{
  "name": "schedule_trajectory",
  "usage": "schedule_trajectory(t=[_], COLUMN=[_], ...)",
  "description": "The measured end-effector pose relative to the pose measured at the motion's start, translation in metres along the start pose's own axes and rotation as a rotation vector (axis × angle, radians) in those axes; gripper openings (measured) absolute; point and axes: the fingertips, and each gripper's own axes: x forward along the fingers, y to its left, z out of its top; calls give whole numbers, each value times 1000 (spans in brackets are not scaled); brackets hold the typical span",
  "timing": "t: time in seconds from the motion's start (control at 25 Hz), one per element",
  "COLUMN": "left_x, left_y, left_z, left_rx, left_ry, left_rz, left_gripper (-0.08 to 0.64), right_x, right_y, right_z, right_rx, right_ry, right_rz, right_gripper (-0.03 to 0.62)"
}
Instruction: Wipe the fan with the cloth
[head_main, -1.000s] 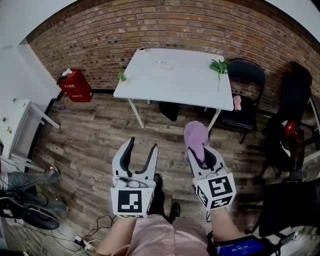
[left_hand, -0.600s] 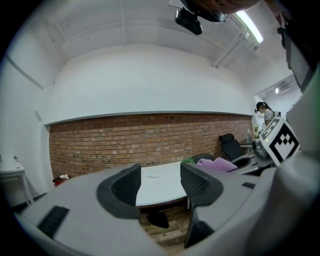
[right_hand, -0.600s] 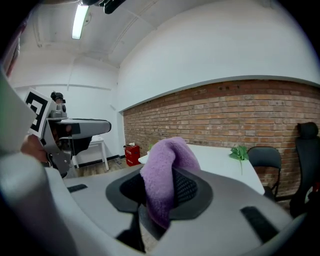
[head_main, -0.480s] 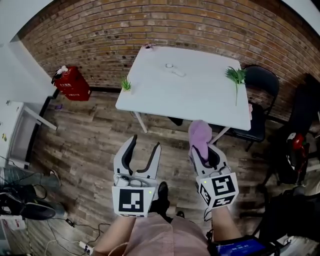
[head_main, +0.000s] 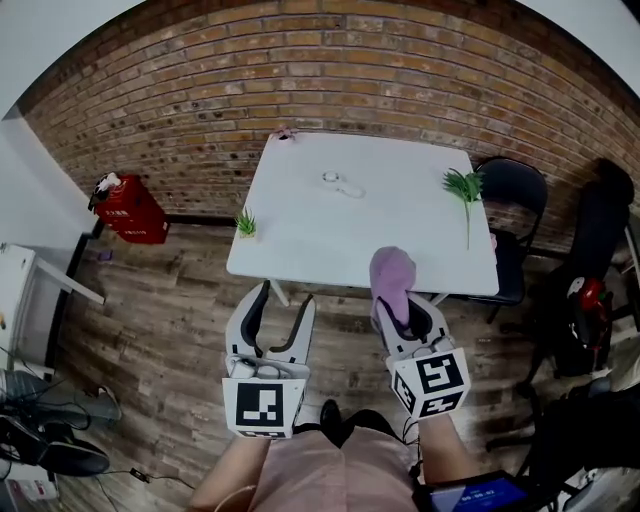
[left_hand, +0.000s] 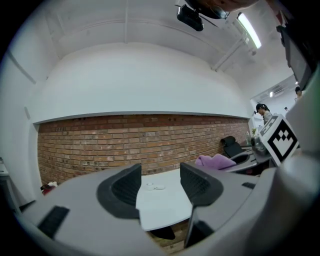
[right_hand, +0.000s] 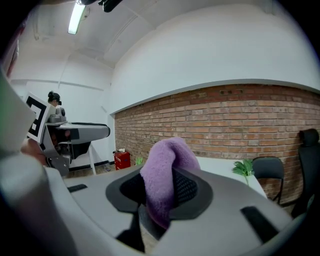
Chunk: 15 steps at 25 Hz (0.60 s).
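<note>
- Purple cloth (head_main: 392, 278): pinched in the right tool (head_main: 405, 312), jaws nearly closed on it; grip should be firm.
- Left tool (head_main: 285, 298): jaws apart, empty; free to steady the fan.
- Fan (head_main: 343, 184), seemingly the small white item: lies on the white surface (head_main: 400, 240), well ahead; step closer before wiping.

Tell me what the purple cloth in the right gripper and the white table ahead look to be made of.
The cloth: soft fuzzy fabric, likely microfibre or terry; its surface is napped and it folds limply over itself. The table: smooth white top with a dull, even finish, probably laminate or painted board; which one cannot be told.
</note>
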Motion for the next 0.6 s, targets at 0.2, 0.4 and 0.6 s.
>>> schedule_trajectory(t=[0.2, 0.4, 0.6], left_x=[24, 47, 83], left_y=[-1, -2, -4], left_z=[-11, -21, -38], left_rx=[-5, -9, -13], left_ry=[20, 44, 86], left_rz=[-36, -57, -70], left_gripper=[249, 249, 249], right_x=[13, 28, 54], right_y=[-14, -32, -58], right_z=[-2, -5, -17], right_rx=[11, 27, 53], right_ry=[12, 25, 50], right_rz=[-27, -45, -48], right_gripper=[109, 109, 109])
